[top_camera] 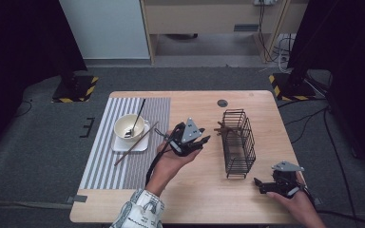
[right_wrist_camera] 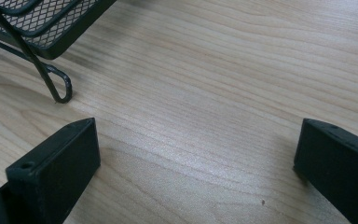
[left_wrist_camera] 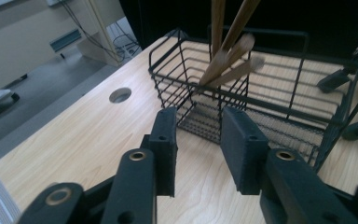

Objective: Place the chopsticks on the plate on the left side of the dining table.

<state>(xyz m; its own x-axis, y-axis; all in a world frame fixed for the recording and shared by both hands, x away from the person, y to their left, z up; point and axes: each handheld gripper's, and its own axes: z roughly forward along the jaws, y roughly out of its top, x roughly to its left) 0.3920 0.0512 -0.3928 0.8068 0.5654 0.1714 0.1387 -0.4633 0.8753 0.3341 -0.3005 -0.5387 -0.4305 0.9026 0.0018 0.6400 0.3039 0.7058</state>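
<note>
Pale wooden bench (top_camera: 204, 185), left gripper (top_camera: 196, 140) part-open and empty beside black wire basket (top_camera: 240, 142) of wooden utensils (left_wrist_camera: 228, 58), right gripper (top_camera: 266, 186) wide apart: risk of nudging basket.

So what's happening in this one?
A person works at a wooden table with a gripper in each hand. The left gripper, jaws apart and empty, sits beside a black wire basket holding wooden utensils. The right gripper rests open near the table's front edge. A cup with a spoon and a chopstick remain on the striped placemat.
</note>
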